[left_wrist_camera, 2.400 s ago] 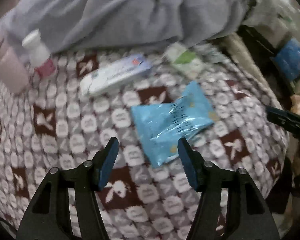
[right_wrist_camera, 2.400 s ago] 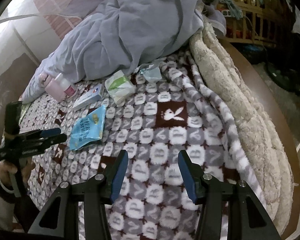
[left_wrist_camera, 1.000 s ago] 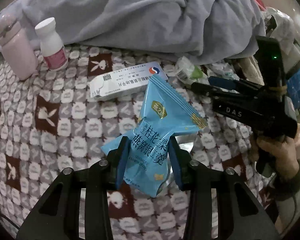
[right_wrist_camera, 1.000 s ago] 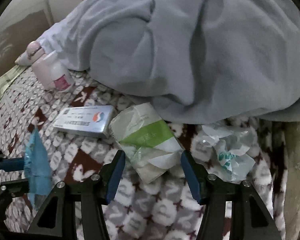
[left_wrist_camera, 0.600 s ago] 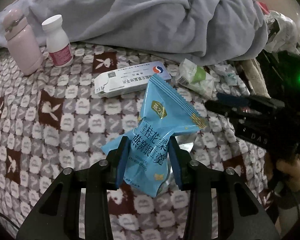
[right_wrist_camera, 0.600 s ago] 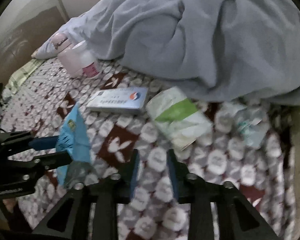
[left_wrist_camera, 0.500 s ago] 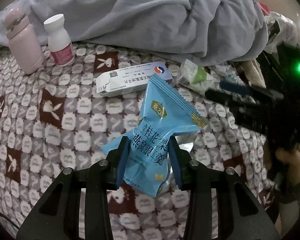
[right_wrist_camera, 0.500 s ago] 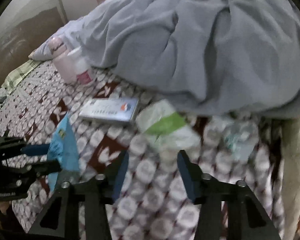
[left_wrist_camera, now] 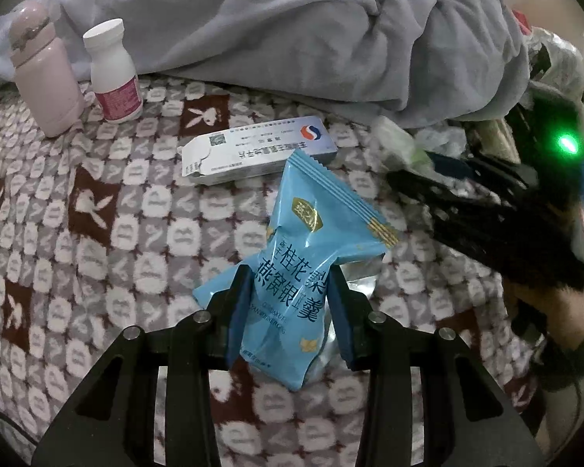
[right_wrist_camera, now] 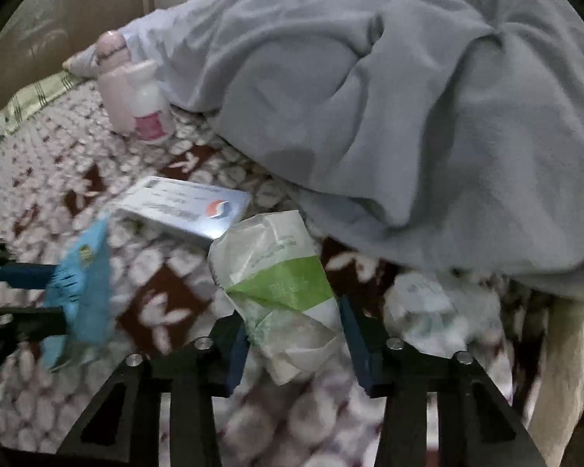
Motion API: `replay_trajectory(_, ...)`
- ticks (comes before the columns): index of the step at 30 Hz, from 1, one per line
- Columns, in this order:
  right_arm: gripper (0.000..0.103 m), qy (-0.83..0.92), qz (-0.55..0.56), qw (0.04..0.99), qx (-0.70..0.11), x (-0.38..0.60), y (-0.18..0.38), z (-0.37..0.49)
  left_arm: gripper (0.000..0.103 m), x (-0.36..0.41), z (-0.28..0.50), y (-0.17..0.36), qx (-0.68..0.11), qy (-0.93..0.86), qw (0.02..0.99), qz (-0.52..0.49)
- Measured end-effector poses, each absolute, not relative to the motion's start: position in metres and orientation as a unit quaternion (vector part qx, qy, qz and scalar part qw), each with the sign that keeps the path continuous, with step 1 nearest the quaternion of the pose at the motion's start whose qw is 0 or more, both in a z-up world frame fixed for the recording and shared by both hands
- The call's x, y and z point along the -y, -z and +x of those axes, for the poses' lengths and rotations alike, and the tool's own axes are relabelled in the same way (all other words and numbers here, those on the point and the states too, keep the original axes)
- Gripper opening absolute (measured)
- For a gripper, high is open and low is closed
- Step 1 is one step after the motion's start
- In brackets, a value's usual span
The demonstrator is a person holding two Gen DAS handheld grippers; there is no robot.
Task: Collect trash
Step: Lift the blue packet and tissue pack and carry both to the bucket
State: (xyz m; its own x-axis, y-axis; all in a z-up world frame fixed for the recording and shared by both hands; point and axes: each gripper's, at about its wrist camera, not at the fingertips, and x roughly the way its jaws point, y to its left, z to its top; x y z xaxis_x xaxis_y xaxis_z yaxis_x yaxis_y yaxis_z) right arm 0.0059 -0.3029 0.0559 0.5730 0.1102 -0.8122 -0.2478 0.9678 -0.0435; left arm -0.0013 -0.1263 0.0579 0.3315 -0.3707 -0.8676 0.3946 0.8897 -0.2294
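Two views, both over a bed with a rabbit-print blanket [left_wrist_camera: 97,233].

Left wrist view: left claw [left_wrist_camera: 288,315] pinches a blue snack wrapper [left_wrist_camera: 311,249] at its waist, clear of the blanket, long axis running from 6 toward 12 o'clock. White medicine box [left_wrist_camera: 253,151] lies flat just beyond, at 12. Pink flask [left_wrist_camera: 43,74] and white pill bottle [left_wrist_camera: 113,74] stand at 10 o'clock against the grey duvet [left_wrist_camera: 292,31]. Right-hand tool shows dark and blurred at 3 o'clock.

Right wrist view, blurred: right claw [right_wrist_camera: 294,344] is spread, fingers either side of a white-and-green wrapper [right_wrist_camera: 276,276]. Contact cannot be told. Wrapper's long axis runs 11 to 5 o'clock, near end between the fingers. Crumpled clear plastic [right_wrist_camera: 436,311] lies at 2 o'clock, just beside. Judgement: right claw is nearer; closing here should take the near end.
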Motion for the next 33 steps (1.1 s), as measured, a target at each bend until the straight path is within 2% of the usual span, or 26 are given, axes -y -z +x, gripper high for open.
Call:
replay_trajectory(7, 0.041, -0.088, -0.032, 0.899, -0.429, 0.31, -0.088, -0.073, 0.036, 0.138, -0.027, -0.071, -0.527, 0.241, 0.815, 0.002)
replay_trajectory(14, 0.041, -0.047, 0.005, 0.899, -0.435, 0.332, -0.095, -0.131, 0.036, 0.167, -0.064, -0.082, -0.515, 0.249, 0.82, 0.024)
replay_trajectory(33, 0.041, 0.083, 0.093, 0.908, -0.399, 0.448, -0.119, -0.259, 0.036, 0.295, -0.148, -0.115, -0.476, 0.338, 0.808, 0.074)
